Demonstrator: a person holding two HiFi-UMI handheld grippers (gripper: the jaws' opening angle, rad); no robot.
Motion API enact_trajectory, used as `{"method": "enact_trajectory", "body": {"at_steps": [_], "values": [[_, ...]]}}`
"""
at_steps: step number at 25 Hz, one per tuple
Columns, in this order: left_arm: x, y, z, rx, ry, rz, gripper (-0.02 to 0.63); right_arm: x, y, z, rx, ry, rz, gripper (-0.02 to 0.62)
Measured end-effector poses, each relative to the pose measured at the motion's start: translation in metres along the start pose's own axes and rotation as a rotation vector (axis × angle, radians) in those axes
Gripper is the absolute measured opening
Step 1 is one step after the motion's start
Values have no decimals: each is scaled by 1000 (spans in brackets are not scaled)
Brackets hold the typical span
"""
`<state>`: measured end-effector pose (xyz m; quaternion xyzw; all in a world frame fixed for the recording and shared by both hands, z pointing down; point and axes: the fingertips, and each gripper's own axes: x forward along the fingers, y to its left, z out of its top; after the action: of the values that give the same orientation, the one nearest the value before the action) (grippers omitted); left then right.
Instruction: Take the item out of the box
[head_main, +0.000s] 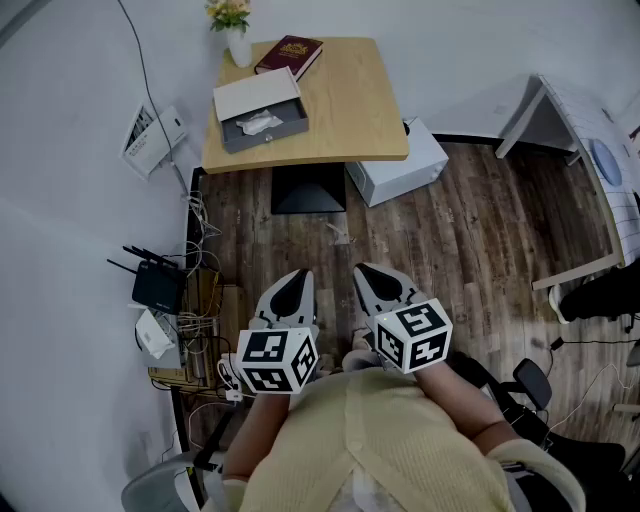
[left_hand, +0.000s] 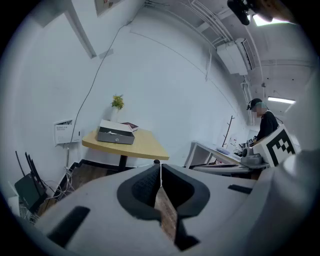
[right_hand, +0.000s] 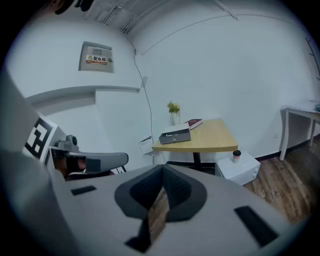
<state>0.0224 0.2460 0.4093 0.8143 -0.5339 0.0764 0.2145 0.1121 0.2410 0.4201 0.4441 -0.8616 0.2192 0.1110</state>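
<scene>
Ahead, grey rectangular box (head_main: 266, 130) (open) on wooden table (head_main: 350, 100), left gripper (head_main: 292, 280), right gripper (head_main: 373, 277), jaws clenched empty.

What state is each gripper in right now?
Left gripper: closed, holding nothing.
Right gripper: closed, holding nothing.

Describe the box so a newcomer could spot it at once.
Find the wooden table at the top of the head view. The box sits near its left edge, next to the red book and flower vase. It alone is grey and open.
</scene>
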Motion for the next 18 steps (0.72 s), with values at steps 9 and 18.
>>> {"method": "enact_trajectory", "body": {"at_steps": [9, 18], "values": [[13, -2, -9, -27, 28, 5, 25, 2, -10, 1, 29, -11, 16, 29], [43, -22, 1, -9, 7, -82, 25, 11, -31, 12, 13, -17, 43, 29]]}}
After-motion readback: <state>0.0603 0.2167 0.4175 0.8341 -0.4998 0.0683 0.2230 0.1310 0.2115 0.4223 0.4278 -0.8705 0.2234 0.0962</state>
